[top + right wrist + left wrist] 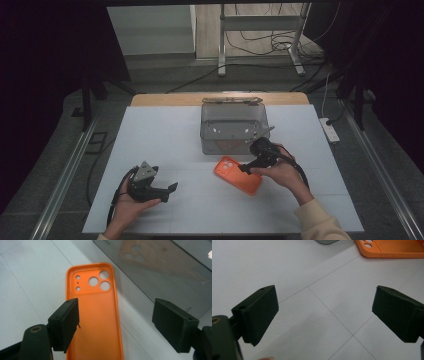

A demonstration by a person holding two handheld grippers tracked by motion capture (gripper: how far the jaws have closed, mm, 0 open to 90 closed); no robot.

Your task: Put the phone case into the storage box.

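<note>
Just above phone case (96,315), right gripper (116,320)

The high view looks forward and down from above the person's side, far enough to take in the whole tabletop (165,135). The left gripper view sits close above the white surface and faces along it. The right gripper view looks down from very near. All three share the orange phone case (238,174) (390,249) (96,315) beside the grey box (233,129) (160,267).

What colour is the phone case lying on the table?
Orange; the phone case shows best in the right gripper view.
</note>
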